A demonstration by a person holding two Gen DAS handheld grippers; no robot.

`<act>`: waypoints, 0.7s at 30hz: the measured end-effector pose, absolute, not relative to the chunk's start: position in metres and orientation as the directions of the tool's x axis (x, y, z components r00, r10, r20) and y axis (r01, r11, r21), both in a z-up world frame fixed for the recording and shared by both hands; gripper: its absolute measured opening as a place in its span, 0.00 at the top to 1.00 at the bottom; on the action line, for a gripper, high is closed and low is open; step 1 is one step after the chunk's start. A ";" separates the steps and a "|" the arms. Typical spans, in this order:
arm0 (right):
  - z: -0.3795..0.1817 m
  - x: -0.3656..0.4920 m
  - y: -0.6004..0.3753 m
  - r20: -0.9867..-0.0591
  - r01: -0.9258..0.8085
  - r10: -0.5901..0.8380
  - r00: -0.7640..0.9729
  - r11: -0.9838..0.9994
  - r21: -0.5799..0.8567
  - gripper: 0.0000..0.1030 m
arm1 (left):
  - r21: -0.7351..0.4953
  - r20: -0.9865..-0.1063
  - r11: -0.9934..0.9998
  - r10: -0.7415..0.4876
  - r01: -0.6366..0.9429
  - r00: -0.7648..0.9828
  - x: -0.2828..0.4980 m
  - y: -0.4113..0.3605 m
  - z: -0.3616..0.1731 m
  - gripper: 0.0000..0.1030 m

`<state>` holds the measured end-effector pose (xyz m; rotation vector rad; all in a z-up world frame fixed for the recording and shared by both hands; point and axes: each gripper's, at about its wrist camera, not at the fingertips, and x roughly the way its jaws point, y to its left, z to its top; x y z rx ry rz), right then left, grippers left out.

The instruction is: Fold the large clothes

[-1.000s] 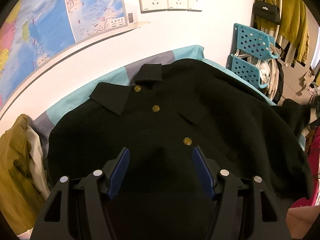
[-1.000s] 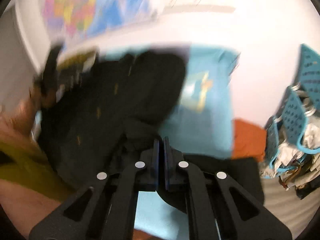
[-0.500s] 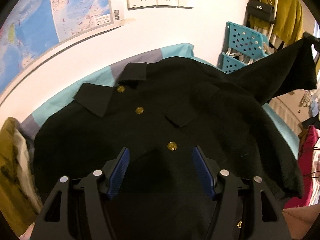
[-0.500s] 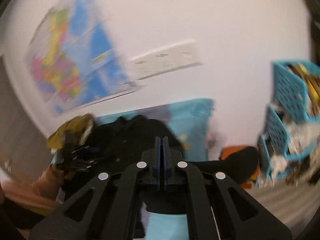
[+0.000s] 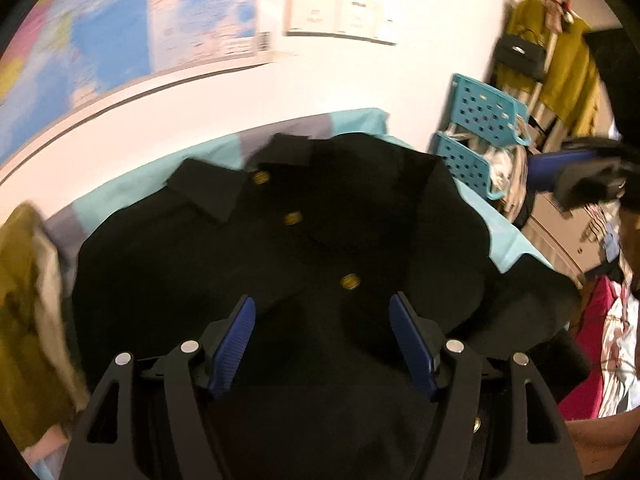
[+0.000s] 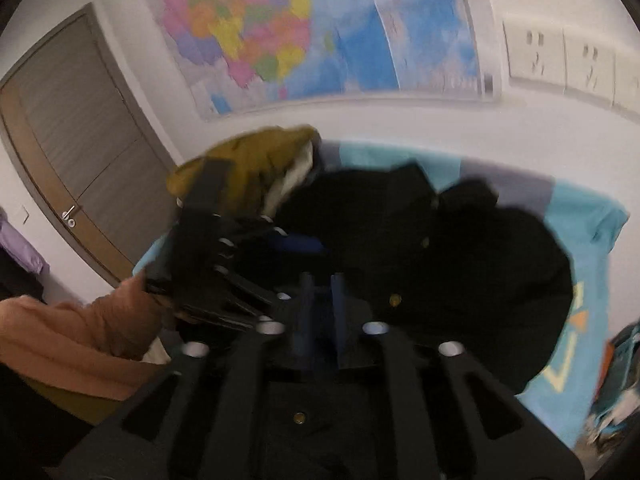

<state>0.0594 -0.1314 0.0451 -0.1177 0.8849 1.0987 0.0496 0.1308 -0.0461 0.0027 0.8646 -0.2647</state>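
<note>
My right gripper (image 6: pixel 320 312) has swung back over the big black button-up coat (image 5: pixel 320 240), and its jaws have just been opening a little, with nothing between them. My left gripper (image 5: pixel 322 340) hangs wide open just above the coat's front. The coat lies spread on the light blue sheet (image 5: pixel 504 236). Beyond is the colourful wall map (image 6: pixel 320 32).

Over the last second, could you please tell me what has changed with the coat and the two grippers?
The right gripper, shut on a black sleeve and lifting it a half second ago, has just been opening, with nothing clearly between its pads now; the sleeve lies folded over the coat. The left gripper stayed open above the coat's front, holding nothing. The coat's body, gold buttons and blue sheet kept their places.
</note>
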 end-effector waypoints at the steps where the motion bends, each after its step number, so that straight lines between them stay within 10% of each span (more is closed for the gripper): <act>1: 0.041 0.066 -0.137 -0.659 -0.793 0.733 0.168 0.498 0.352 0.70 | -0.107 -0.752 0.968 -0.227 0.225 0.619 0.047 0.134 -0.046 0.35; 13: -0.045 0.049 -0.264 -0.653 -0.581 0.744 0.144 0.598 0.552 0.28 | -0.074 -0.746 0.888 -0.351 0.453 0.565 0.025 0.070 -0.055 0.32; 17: -0.046 0.016 -0.228 -0.697 -0.696 0.712 0.091 0.546 0.466 0.91 | -0.170 -0.750 0.891 -0.394 0.421 0.531 0.036 0.081 -0.060 0.32; 21: -0.010 -0.020 -0.182 -0.636 -0.822 0.768 0.081 0.412 0.392 0.94 | -0.209 -0.721 0.904 -0.401 0.374 0.566 0.027 0.109 -0.045 0.32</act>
